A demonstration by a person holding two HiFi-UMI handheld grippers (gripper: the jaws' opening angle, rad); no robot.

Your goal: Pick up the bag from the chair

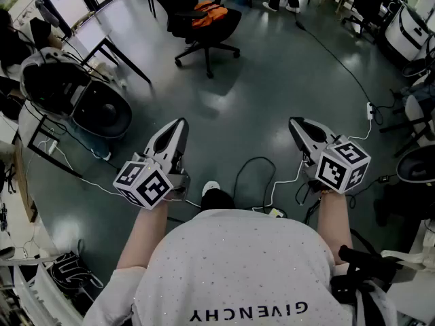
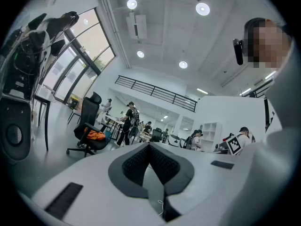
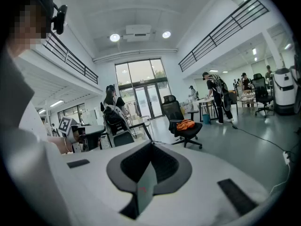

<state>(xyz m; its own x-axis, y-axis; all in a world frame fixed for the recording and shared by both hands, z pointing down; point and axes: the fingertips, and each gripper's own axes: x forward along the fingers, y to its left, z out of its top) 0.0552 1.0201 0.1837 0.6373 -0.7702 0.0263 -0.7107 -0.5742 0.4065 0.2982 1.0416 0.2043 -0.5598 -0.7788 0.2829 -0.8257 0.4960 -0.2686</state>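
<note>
On a glossy grey office floor (image 1: 272,87), an orange fabric bag (image 1: 208,11) was seen lying on a black wheeled office chair (image 1: 221,27), well apart from both grippers. The left gripper (image 1: 179,123) and right gripper (image 1: 293,122) were held forward, jaws pressed together and empty. The approach and the grasp were judged not yet begun.

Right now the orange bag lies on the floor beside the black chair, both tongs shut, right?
No: the head view shows the orange bag on the seat of the black chair, not the floor; left tongs and right tongs are shut.
</note>
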